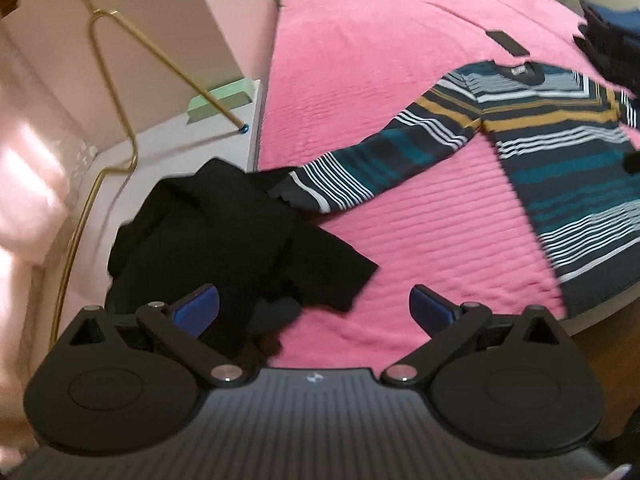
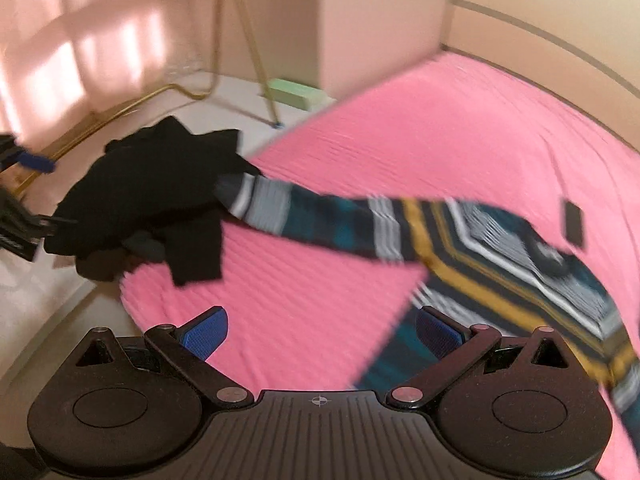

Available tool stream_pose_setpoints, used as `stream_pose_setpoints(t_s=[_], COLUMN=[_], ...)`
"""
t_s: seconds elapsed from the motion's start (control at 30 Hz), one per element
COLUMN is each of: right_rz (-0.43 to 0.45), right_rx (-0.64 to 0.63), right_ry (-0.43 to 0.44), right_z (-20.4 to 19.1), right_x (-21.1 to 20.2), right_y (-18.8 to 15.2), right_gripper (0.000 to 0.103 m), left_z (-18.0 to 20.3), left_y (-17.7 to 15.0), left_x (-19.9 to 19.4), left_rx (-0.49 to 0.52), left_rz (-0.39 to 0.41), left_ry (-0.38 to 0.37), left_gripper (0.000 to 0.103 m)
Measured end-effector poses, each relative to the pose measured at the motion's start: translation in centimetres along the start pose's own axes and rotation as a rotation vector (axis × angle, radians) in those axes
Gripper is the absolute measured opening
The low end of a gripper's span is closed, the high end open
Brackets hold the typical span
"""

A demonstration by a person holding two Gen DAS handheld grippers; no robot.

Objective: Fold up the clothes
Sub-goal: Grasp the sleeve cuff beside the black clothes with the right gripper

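A striped sweater (image 1: pixel 560 152) in teal, navy, white and mustard lies spread flat on the pink bed (image 1: pixel 380 60), one sleeve (image 1: pixel 360 172) stretched toward the bed's corner. A heap of black clothes (image 1: pixel 224 236) sits on that corner, touching the sleeve's cuff. My left gripper (image 1: pixel 314 308) hangs open just above the near edge of the black heap, nothing between its blue pads. In the right wrist view the sweater (image 2: pixel 520 248) and the black heap (image 2: pixel 152 200) show blurred. My right gripper (image 2: pixel 322 334) is open over the pink cover beside the sweater's body. The left gripper (image 2: pixel 28 184) shows at the left edge.
A dark phone-like slab (image 1: pixel 507 42) lies on the bed beyond the sweater's collar. More dark clothes (image 1: pixel 612 40) are piled at the far right. A gold metal rack (image 1: pixel 120 92) and a green box (image 1: pixel 224 100) stand on the pale floor left of the bed.
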State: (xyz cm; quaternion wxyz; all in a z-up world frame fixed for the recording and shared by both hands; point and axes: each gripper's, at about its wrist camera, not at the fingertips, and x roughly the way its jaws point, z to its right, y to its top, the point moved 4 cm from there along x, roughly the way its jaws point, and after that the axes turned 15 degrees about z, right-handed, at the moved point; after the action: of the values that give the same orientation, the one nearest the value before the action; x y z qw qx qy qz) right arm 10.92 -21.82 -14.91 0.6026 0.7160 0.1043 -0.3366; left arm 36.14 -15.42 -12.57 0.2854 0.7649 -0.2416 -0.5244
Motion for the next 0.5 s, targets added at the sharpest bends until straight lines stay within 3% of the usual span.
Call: stream_pose_setpoints(t_s=[0.2,0.23,0.3,0.5], right_rz=[0.021,0.028,0.025,-0.014], right_rx=[-0.099,-0.135,-0.215,-0.376], right_ry=[0.1,0.113,0.14,0.203], right_z=[-4.7,-5.6,-7.3,-11.3], right_x=[14.6,17.1,21.9,33.7], right_y=[2.2,2.2,1.8,-1.6], right_gripper=[0.101,0.083,0.065,0.065], left_z=[-3.7,-4.3,-5.2,-7.7], left_y=[0.6,0.7,0.5,-1.4], left_x=[8.0,9.1,10.7,13.8], left_rx=[0.17,0.192,0.202,0.132], left_rz=[0.019,0.021,0.012,-0.057], left_ry=[-0.056,-0.057,-0.058,-0.065], left_gripper=[0.1,0.1,0.1,0.1])
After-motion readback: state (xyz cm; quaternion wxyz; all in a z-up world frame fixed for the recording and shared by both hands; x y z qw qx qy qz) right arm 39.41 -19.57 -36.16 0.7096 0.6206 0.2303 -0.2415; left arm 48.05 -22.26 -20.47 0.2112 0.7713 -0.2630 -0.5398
